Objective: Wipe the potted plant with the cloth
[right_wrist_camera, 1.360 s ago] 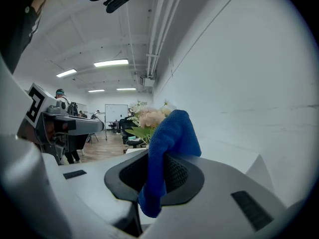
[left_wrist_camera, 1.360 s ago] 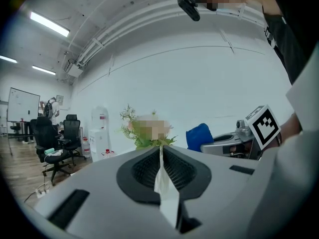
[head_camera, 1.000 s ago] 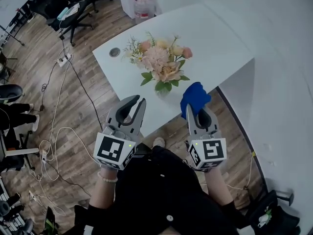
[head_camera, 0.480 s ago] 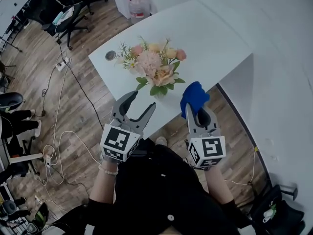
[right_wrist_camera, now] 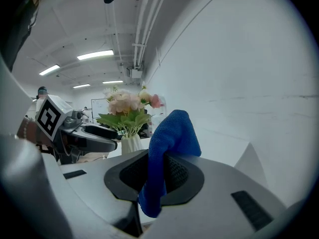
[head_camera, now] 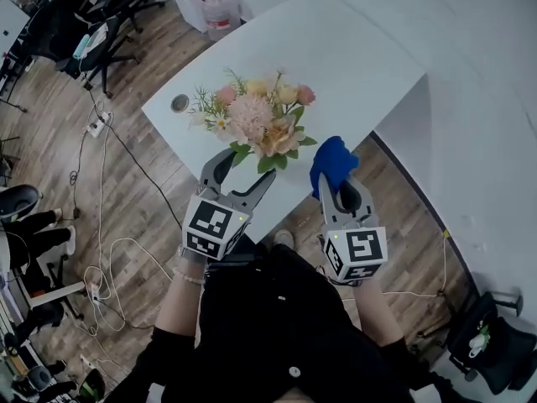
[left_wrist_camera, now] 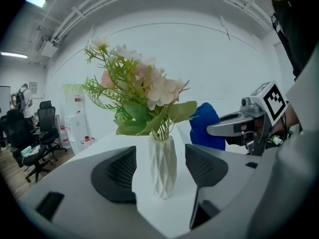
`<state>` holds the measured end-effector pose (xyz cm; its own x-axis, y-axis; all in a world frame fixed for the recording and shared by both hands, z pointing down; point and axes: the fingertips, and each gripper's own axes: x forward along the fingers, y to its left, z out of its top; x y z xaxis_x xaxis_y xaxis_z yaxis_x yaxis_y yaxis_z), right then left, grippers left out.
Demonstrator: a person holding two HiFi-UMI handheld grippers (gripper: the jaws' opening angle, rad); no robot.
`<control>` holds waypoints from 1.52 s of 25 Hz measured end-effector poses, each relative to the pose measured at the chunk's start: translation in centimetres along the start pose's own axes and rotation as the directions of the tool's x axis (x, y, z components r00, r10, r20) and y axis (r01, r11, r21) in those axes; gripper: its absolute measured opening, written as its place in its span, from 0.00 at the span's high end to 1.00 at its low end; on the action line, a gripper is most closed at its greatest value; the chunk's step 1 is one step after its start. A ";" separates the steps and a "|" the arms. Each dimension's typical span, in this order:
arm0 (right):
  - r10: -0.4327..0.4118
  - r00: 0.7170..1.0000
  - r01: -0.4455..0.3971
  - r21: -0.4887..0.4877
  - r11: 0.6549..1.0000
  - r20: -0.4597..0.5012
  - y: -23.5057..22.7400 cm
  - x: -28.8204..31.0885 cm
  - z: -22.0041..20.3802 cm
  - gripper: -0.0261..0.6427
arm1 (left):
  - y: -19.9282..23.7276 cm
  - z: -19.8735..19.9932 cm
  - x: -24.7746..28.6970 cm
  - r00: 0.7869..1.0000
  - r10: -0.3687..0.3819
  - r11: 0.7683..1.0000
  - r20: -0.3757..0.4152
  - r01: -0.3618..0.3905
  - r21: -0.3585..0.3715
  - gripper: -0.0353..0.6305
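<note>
Far left in the head view: wood floor (head_camera: 50, 175) with loose cables (head_camera: 92, 254), office chairs (head_camera: 80, 36) up top, and a big water bottle (head_camera: 220, 5) past the table's far corner. Left tool (head_camera: 248, 166): jaws wide, they've just been opening, nothing gripped. It sits at the near edge of the white table (head_camera: 361, 65), pointed at the potted plant (head_camera: 262, 122). In the left gripper view the white faceted vase (left_wrist_camera: 163, 164) shows in the gap between the two dark pads (left_wrist_camera: 115, 173), with clear space on both sides and neither pad touching it. Can't tell whether the vase is actually inside the jaws or just ahead of them, since the head view hides it under the foliage. The plant stands upright close to the table's near edge, pink and cream blooms over green leaves, with a round grommet (head_camera: 179, 102) in the tabletop to its left. Right of the plant is the right tool (head_camera: 340, 190), jaws closed on the blue cloth (head_camera: 333, 159). The right gripper view shows the cloth pinched between the pads, one bunch standing up above the jaws and a tail hanging below. The cloth is near the plant's right-side leaves but apart from them. The tools are side by side, with the plant between and just ahead of them. Far right: plain white wall (head_camera: 495, 99) along the table's edge.
</note>
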<state>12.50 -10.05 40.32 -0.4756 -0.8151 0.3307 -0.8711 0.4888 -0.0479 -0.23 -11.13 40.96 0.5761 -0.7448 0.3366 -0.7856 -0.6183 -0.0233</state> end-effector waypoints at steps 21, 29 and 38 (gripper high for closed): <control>-0.125 0.989 0.124 -0.015 0.992 -0.083 1.1 0.8 -1.8 0.84 | -0.3 1.3 3.1 0.977 -0.215 0.966 0.011 0.211 0.152 0.52; -0.077 0.993 0.071 -0.072 0.995 -0.084 0.7 2.3 -1.6 0.84 | -0.9 1.3 3.0 0.978 -0.208 0.960 0.005 0.203 0.194 0.64; 0.166 0.983 -0.177 -0.192 0.965 -0.071 1.5 6.1 0.3 0.84 | -0.7 1.4 2.9 0.963 -0.269 0.941 -0.009 0.265 0.210 0.64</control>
<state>8.22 -14.39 41.94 -0.6039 -0.6983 0.3844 -0.7330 0.6759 0.0763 2.31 -13.16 40.66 0.7641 -0.5490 0.3387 -0.5395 -0.8317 -0.1309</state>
